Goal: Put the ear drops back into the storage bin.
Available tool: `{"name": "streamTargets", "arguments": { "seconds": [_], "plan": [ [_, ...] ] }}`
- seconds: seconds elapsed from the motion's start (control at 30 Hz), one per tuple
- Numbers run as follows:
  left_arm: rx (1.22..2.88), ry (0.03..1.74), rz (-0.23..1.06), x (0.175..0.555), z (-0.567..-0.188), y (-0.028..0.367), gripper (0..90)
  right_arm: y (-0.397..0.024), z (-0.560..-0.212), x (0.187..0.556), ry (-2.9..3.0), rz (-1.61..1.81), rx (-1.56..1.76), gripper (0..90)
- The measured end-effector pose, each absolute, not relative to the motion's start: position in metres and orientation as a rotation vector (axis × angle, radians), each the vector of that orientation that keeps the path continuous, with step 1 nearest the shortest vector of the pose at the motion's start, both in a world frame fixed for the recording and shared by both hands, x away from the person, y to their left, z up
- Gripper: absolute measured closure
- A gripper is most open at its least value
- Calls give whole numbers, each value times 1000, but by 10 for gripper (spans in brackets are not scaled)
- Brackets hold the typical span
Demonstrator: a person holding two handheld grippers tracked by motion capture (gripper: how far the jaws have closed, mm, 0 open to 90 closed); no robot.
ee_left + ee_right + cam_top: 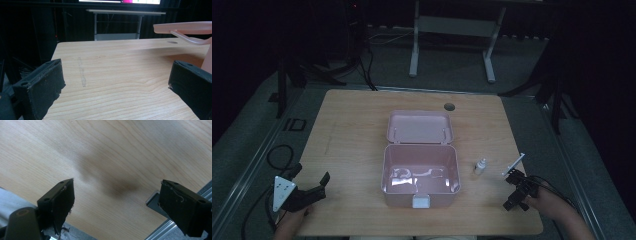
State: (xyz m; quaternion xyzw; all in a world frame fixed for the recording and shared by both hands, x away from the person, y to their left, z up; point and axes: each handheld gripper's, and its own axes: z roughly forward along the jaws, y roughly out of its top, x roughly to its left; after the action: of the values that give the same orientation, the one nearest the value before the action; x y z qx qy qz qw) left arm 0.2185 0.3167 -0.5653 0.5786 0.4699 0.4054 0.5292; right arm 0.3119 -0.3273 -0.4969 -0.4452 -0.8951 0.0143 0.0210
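A pink box (420, 177) stands open at the table's middle, its lid (420, 126) folded back flat behind it and a white latch (421, 201) on the front wall. Pale, shiny shapes lie on its floor; I cannot tell what they are. A small white bottle (480, 166) stands to the right of the box. My left gripper (310, 176) rests open at the front left, jaws toward the box. In the left gripper view the left gripper (115, 85) holds nothing, with the raised lid (185, 27) at the right. My right gripper (512, 191) is open at the front right over bare wood (116, 202).
The wooden table (352, 135) has a round cable hole (449, 106) behind the box. A metal rail (160, 227) runs along the table edge under my right gripper. A white desk frame (452, 30) stands on the floor beyond the table. Cables trail at the left (277, 155).
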Motion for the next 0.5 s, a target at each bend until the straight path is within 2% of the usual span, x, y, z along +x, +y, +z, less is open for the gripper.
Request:
{"name": "streamTargets", "arguments": {
  "seconds": [0.5],
  "plan": [
    [1382,1121,965,219,-565,317,4,-315,-497,336,-2788,49,-1311,132]
  ]
}}
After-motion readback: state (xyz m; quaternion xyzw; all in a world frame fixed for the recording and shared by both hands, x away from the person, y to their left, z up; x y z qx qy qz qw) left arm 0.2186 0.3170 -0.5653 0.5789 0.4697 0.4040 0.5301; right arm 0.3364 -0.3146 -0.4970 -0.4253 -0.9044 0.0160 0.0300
